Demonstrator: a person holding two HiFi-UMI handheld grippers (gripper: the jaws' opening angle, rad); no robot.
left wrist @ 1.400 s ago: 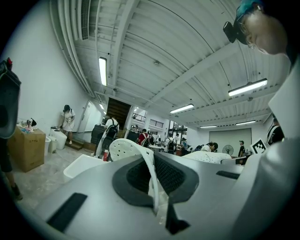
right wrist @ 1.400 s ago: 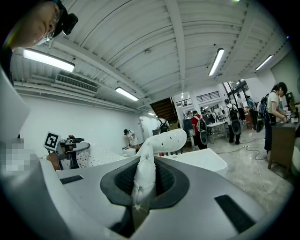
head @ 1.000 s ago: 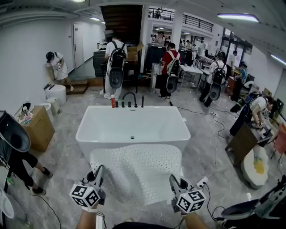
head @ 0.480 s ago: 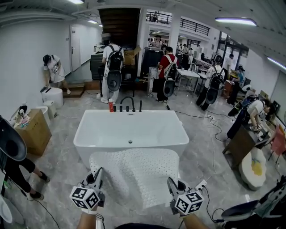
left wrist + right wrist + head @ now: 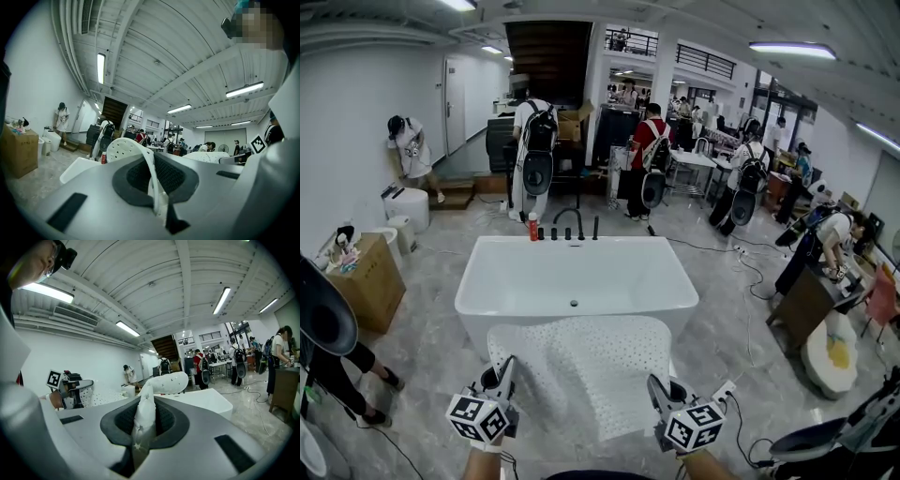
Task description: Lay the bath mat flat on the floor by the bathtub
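Note:
The white perforated bath mat (image 5: 581, 370) hangs in the air in front of the white bathtub (image 5: 576, 274), spread between both grippers, its top edge curling over towards the tub. My left gripper (image 5: 504, 373) is shut on the mat's near left edge; in the left gripper view the mat (image 5: 149, 171) is pinched between the jaws. My right gripper (image 5: 654, 387) is shut on the near right edge, and the right gripper view shows the mat (image 5: 143, 416) bunched between its jaws. The mat hides the floor strip before the tub.
A cardboard box (image 5: 367, 279) stands left of the tub. A person's leg (image 5: 337, 367) is at the near left. Cables (image 5: 748, 300) run over the marble floor at the right, near a wooden cabinet (image 5: 806, 305). Several people with backpacks stand behind the tub.
Both grippers and the mat have stayed nearly in place; the mat hangs slightly lower and the view has tipped up a little.

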